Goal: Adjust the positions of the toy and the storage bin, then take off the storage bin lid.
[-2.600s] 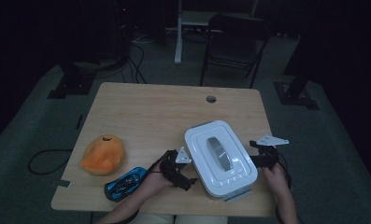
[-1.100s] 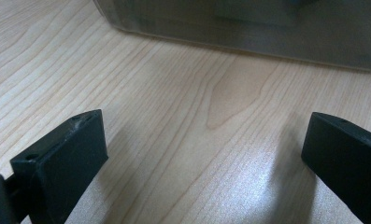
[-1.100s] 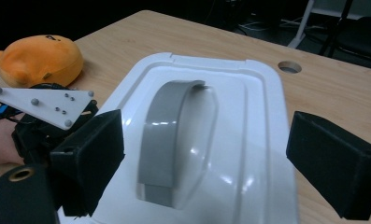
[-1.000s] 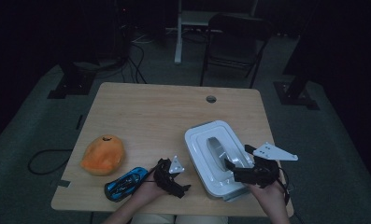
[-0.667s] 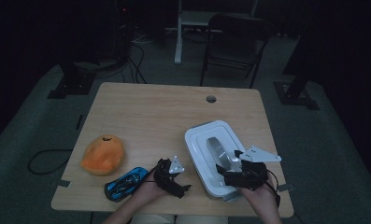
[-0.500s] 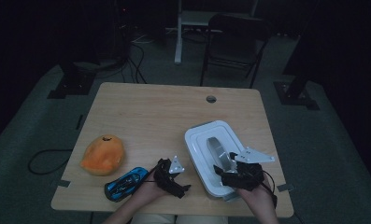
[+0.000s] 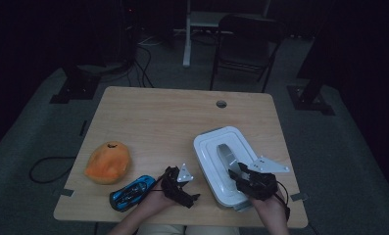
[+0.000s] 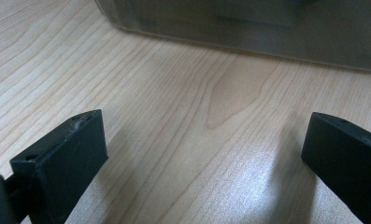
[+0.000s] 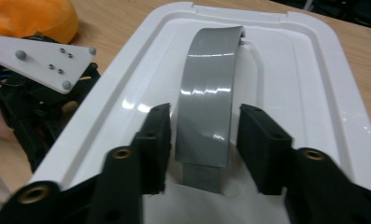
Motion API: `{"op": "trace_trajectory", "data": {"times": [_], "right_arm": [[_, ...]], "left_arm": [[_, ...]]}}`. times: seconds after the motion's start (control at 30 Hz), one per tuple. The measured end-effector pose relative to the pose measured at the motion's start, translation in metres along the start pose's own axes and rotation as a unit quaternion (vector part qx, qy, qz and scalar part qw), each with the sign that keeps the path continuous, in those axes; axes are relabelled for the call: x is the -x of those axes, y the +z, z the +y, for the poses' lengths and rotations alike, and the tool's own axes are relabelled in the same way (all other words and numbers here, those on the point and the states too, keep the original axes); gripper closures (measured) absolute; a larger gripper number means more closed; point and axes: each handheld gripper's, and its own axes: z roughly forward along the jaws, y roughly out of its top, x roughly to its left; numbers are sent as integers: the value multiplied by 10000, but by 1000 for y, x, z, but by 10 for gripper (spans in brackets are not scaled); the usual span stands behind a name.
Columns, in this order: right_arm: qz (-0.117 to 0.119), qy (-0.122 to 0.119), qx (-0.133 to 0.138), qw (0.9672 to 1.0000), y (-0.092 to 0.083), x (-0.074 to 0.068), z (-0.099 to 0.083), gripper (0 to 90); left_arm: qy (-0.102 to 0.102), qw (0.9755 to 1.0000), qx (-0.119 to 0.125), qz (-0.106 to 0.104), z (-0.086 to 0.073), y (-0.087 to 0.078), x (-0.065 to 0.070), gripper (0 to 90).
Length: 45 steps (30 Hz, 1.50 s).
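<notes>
right gripper straddles the grey handle atop the white box lid, jaws narrow but not yet touching. looks like the grasp step: squeeze next, then lift. left gripper, jaws wide, empty, rests just left of the box.

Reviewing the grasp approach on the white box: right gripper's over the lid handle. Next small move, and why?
Probably close the right gripper on the grey handle. Its jaws are open and sit on either side of the handle's near end, with small gaps, above the white lid, so nothing else needs aligning. The left gripper rests open on the table beside the box.
</notes>
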Motion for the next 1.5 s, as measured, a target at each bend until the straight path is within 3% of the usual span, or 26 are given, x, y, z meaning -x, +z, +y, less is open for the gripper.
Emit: {"op": "trace_trajectory", "data": {"times": [0.33, 0.57, 0.97, 1.17, 1.5], "right_arm": [[88, 37, 4, 10000, 0, 0, 0, 660], [141, 121, 32, 9998, 1, 1, -1, 667], [-16, 107, -14, 9999, -2, -1, 2, 675], [-79, 56, 172, 9998, -12, 0, 12, 676], [-396, 45, 436, 9983, -24, 19, 31, 676]], "left_arm": [[-144, 9998, 1, 143, -1, -1, 3, 7], [-160, 9998, 11, 154, -2, -1, 4, 7], [-157, 9998, 12, 151, -2, -2, 4, 7], [-155, 9998, 16, 148, -2, -2, 4, 7], [-158, 9998, 13, 144, -2, -2, 4, 7]]}}
